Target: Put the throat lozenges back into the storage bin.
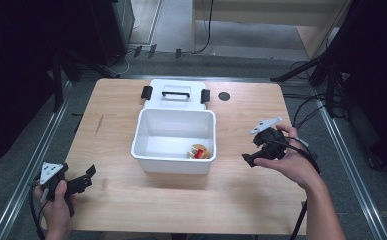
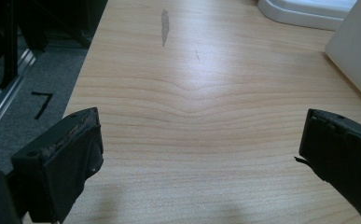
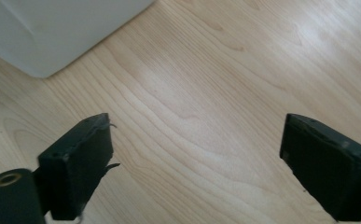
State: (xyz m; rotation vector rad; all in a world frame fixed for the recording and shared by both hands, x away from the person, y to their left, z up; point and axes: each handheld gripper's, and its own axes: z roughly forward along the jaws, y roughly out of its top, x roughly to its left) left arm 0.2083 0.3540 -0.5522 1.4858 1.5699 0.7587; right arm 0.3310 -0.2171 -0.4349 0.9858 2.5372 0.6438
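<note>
A white bin (image 1: 173, 142) sits mid-frame on the table (image 1: 116, 200), holding a small red-and-gold item (image 1: 199, 151) at its lower right — too small to identify, partly cut off by the bin's wall. The left gripper (image 1: 83, 180), lower left, and the right gripper (image 1: 251, 157), right of the bin, both gape, released — nothing between the jaws.

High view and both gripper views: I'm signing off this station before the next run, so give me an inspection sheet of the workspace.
Surface: light wooden table, with a grey smear and a dark round spot at the far edge.
Job's things: open white bin; a small round red and gold item lies inside; white lid with black latches lies behind it.
Clutter: nothing seen.
Grippers: left claw open, empty, at the near left corner; right claw open, empty, right of the bin.
Cables: black leads trail from both claws; more on the floor beyond.
Surroundings: grey carpet, metal rails, dark stands.
</note>
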